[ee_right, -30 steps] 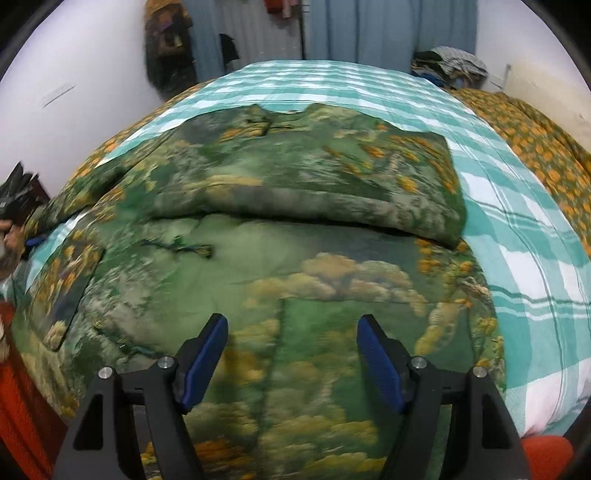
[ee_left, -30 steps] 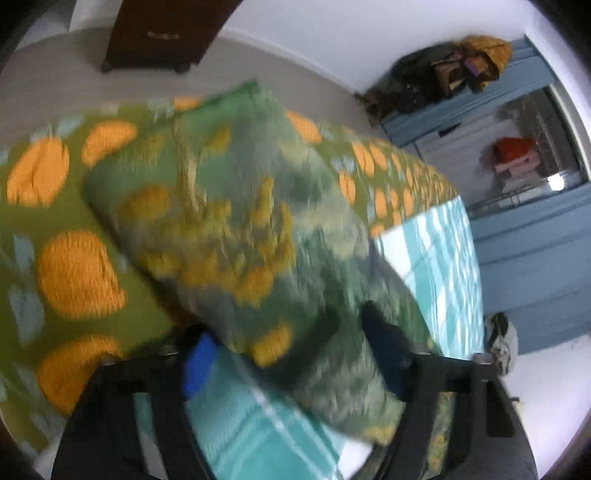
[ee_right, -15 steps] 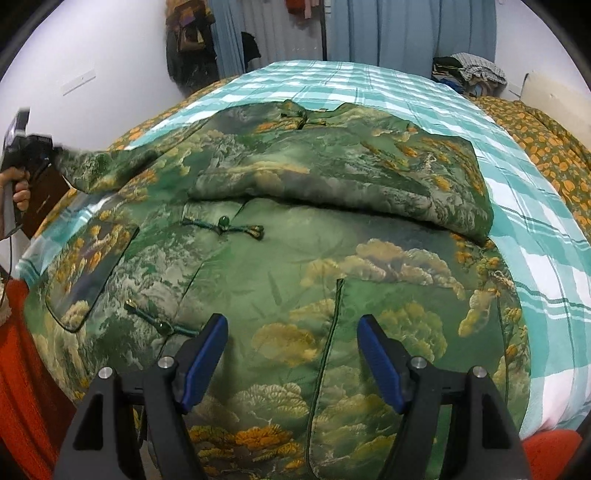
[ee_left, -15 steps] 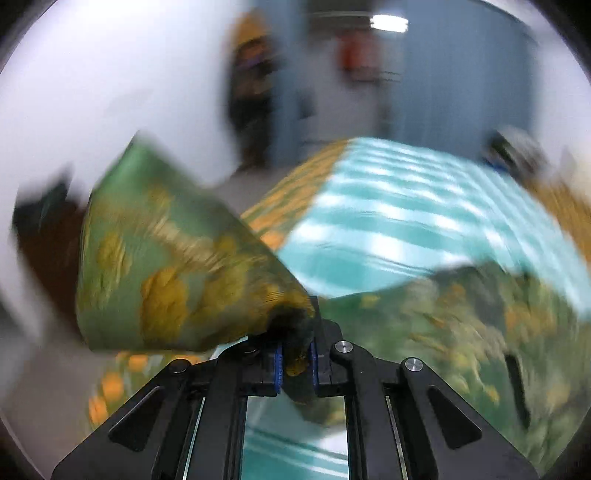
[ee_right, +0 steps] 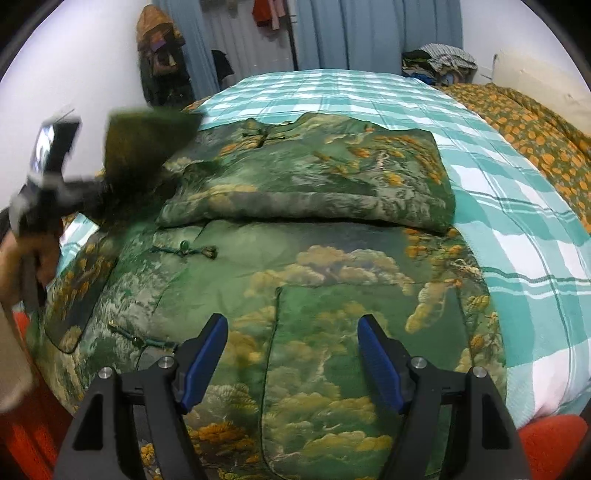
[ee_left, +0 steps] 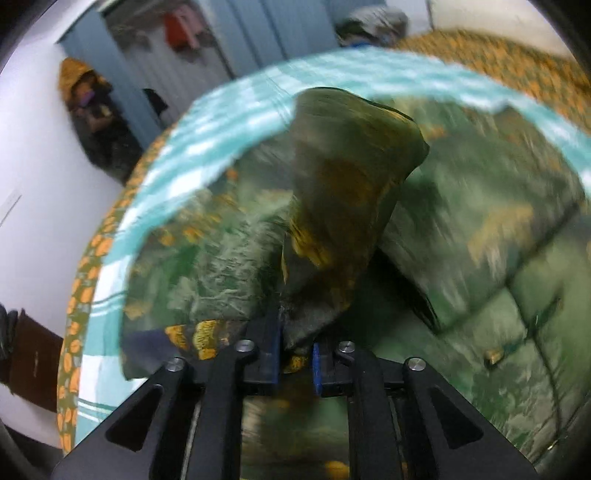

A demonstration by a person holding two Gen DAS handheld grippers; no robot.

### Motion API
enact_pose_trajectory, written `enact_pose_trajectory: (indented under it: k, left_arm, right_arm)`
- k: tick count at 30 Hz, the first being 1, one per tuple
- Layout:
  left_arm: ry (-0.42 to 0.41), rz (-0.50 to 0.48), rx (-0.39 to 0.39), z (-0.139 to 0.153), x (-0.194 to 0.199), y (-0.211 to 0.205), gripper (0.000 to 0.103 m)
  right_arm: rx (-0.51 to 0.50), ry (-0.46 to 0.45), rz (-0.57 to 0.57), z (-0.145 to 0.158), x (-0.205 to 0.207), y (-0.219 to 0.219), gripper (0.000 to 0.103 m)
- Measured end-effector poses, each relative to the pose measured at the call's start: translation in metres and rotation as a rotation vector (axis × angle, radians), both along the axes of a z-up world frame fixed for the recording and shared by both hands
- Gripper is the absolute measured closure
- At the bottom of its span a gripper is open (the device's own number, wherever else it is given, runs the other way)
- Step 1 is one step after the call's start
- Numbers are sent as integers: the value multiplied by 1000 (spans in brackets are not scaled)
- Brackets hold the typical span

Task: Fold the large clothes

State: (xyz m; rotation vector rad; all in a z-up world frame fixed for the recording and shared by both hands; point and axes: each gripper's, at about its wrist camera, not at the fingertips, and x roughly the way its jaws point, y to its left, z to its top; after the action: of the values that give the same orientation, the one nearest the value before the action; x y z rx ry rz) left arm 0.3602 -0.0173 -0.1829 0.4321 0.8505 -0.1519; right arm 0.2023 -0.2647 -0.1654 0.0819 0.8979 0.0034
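Note:
A large green jacket [ee_right: 314, 266] with a landscape print lies front up on the bed, its right sleeve folded across the chest [ee_right: 332, 184]. My left gripper [ee_left: 297, 354] is shut on the jacket's other sleeve [ee_left: 343, 199] and holds it lifted over the jacket; it shows blurred in the right wrist view [ee_right: 144, 147], at the jacket's left side. My right gripper [ee_right: 291, 354] is open and empty, hovering over the jacket's lower front near the bed's near edge.
The bed has a teal checked sheet [ee_right: 517, 206] and a green and orange patterned blanket [ee_right: 535, 129] at the right. Clothes pile [ee_right: 439, 59] at the far end. Blue curtains [ee_right: 369, 33] and hanging clothes stand behind. Something red [ee_right: 546, 439] lies below the bed's near edge.
My left gripper closed on the sleeve and swung it up and inward over the jacket. My right gripper stayed open over the lower front.

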Motion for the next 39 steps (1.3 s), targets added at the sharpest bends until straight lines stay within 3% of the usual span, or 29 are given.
enact_pose_trajectory:
  k: [2, 4, 7, 9, 13, 17, 21, 22, 24, 25, 27, 31, 33, 36, 39]
  left_arm:
    - [21, -14, 20, -5, -10, -1, 68]
    - [22, -23, 22, -7, -15, -4, 44]
    - [17, -18, -11, -3, -29, 1, 24]
    - [33, -6, -40, -4, -43, 6, 22]
    - [66, 55, -128, -1, -67, 33, 20]
    - [68, 120, -183, -1, -85, 55, 19]
    - [87, 165, -229, -4, -95, 74, 19]
    - [93, 173, -234, -5, -98, 77, 19]
    - [102, 186, -244, -6, -102, 82, 19]
    - [104, 189, -252, -6, -103, 84, 19]
    - [103, 189, -261, -5, -102, 85, 19]
    - [108, 186, -286, -2, -101, 85, 19]
    - [127, 184, -297, -4, -96, 81, 19]
    - [144, 178, -301, -5, -91, 75, 19]
    - [169, 159, -304, -2, -84, 70, 19]
  right_arm:
    - [31, -2, 4, 6, 11, -2, 29]
    - [83, -6, 13, 14, 27, -2, 29]
    - [224, 9, 30, 20, 55, 1, 29]
    - [351, 31, 49, 21, 81, 7, 29]
    - [487, 85, 98, 12, 128, 37, 29]
    - [517, 131, 136, -2, 161, 69, 29]
    - [563, 244, 97, -36, 188, 88, 29]
    - [558, 262, 81, -43, 192, 92, 30]
    - [481, 239, 84, -41, 194, 99, 77]
    - [437, 220, 80, -35, 193, 100, 89]
    - [431, 157, 72, -17, 191, 91, 89]
    - [281, 13, 43, 30, 191, 60, 90]
    - [217, -5, 18, 35, 195, 46, 90]
    - [123, 7, -8, 23, 203, 31, 89]
    - [82, 77, 19, -10, 210, 26, 71]
